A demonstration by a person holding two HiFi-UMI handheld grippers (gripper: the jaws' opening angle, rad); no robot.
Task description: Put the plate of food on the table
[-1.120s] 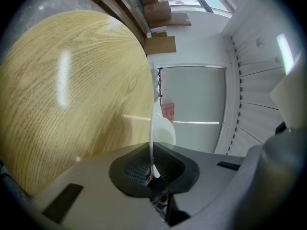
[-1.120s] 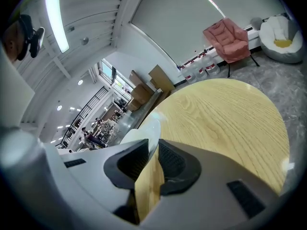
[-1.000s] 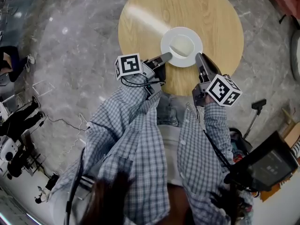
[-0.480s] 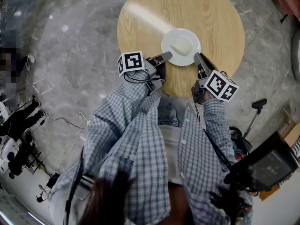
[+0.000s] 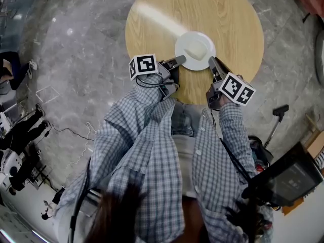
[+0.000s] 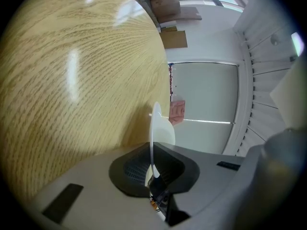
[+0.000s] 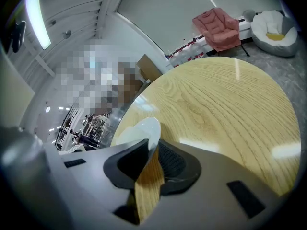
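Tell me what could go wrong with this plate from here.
1. The left tool and right tool pinch only the thin rim of the plate; a slip on either side could tip it and slide the food off.
2. Whether the plate already rests on the table cannot be told; opening too soon might drop it.

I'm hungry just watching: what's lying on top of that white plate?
A pale, rounded piece of food sits in the middle of the plate; what kind is too small to tell. The left tool and right tool cover bits of its rim.
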